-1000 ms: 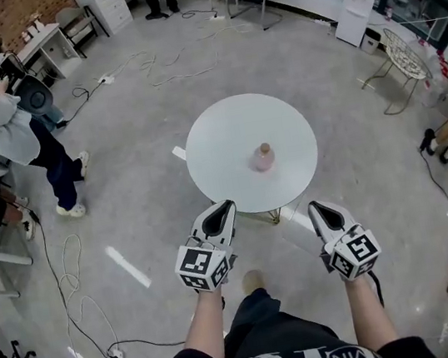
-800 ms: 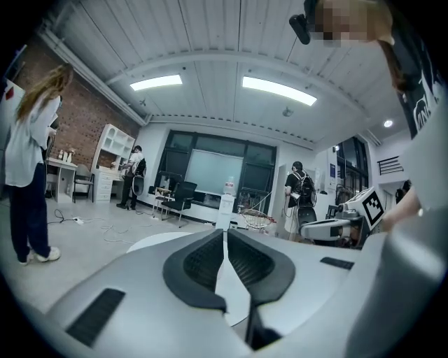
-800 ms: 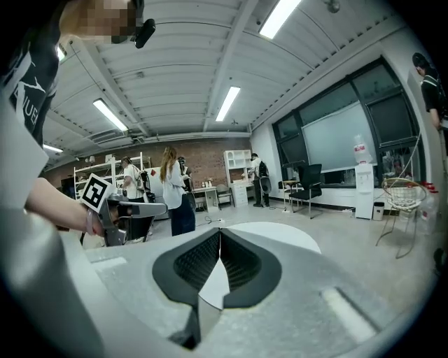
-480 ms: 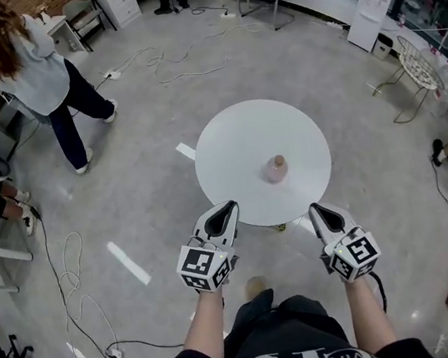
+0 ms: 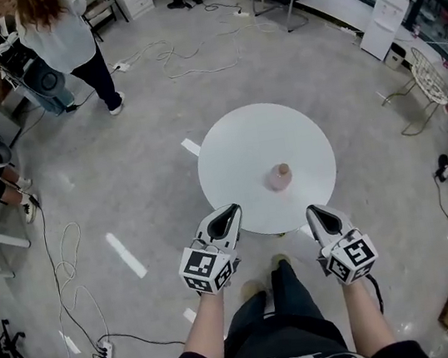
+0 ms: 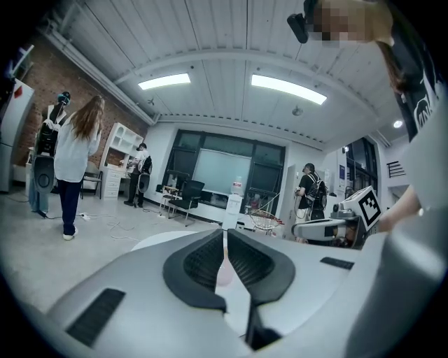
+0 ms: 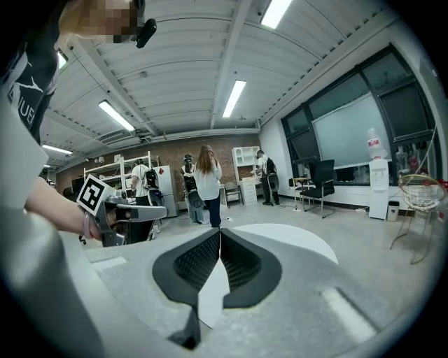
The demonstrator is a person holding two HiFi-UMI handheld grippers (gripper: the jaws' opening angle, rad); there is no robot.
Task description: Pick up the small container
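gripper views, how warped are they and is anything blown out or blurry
Left gripper view: strong fisheye with a dark round border, ceiling lights glaring, the small container only a soft pink blur. Right gripper view: same fisheye bend, windows bowed. Head view: sharp, evenly lit.

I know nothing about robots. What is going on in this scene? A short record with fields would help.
Table: round white table
Item to pick up: small pink container, upright on the table, untouched
Left gripper: jaws shut, empty, by the table's near edge
Right gripper: jaws shut, empty, by the table's near edge
Background: person standing far from the table
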